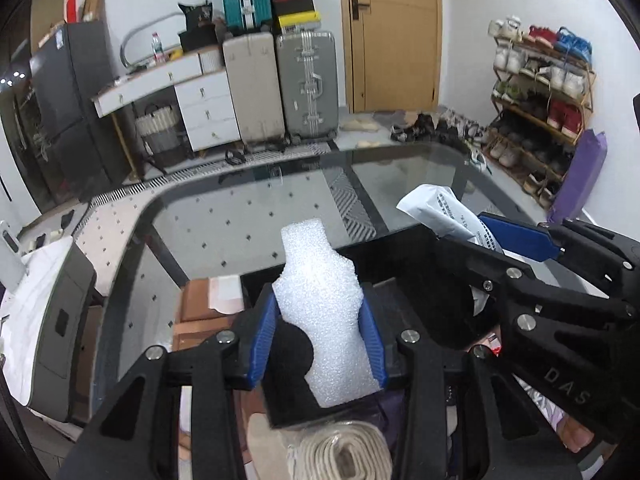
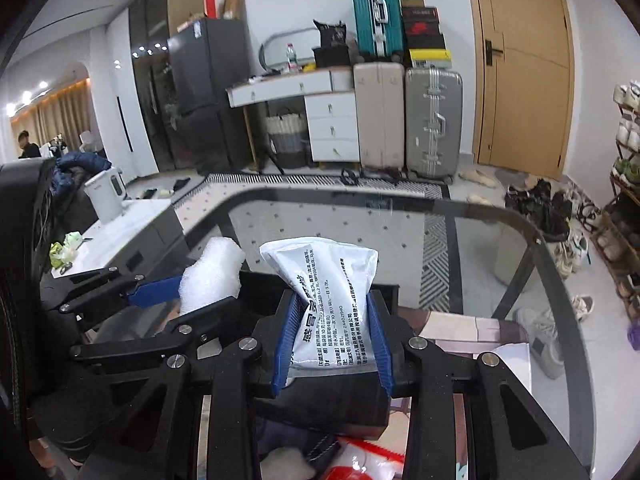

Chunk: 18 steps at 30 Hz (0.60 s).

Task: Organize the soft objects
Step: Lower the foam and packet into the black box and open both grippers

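Left fingers [image 1: 276,336] pinch white foam piece [image 1: 324,304]; right fingers [image 2: 288,340] pinch printed white packet [image 2: 328,300].

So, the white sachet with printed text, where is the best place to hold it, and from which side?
Judging from the right wrist view, grip the white sachet across its flat lower body, as the right tongs do now, coming from below. The pads press its two broad faces; the crimped top edge is thin and would probably slip.

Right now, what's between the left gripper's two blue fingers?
In the left wrist view, the left gripper is shut on the white foam piece; a black rounded object sits beside it.
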Motion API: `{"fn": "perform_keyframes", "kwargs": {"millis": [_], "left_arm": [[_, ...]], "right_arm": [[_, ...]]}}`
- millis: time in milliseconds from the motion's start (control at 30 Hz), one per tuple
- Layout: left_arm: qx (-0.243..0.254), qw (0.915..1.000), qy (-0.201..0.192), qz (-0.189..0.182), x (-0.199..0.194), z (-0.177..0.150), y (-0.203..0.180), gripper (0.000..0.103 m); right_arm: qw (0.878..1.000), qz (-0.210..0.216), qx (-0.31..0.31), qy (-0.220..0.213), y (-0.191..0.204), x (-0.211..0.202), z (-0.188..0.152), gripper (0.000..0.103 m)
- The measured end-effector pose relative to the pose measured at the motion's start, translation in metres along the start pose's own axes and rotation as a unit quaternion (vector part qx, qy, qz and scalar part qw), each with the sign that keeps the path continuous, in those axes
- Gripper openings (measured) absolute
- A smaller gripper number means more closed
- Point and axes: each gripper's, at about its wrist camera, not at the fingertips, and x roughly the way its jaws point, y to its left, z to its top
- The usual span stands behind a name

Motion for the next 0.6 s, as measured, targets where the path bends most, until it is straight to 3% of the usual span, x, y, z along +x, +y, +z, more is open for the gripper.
{"fn": "perform_keyframes", "kwargs": {"millis": [267, 400, 467, 600], "left_arm": [[0.003, 0.9989, 0.047, 0.004, 0.023, -0.010, -0.004, 0.039], [0.030, 0.9978, 0.057, 0.016, 0.026, -0.017, -0.006, 0.040], [0.035, 0.9977, 0.055, 0.019, 0.026, -0.020, -0.004, 0.040], [0.049, 0.9971, 0.056, 0.014, 0.025, -0.020, -0.003, 0.040]], "right_arm": [[0.998, 0.013, -0.030, 0.062, 0.001, 0.036, -0.014, 0.035], [0.995, 0.015, -0.040, 0.094, 0.008, 0.039, -0.025, 0.035], [0.990, 0.034, -0.021, 0.134, 0.006, 0.046, -0.030, 0.035], [0.989, 0.024, -0.014, 0.143, 0.015, 0.041, -0.036, 0.035]]}}
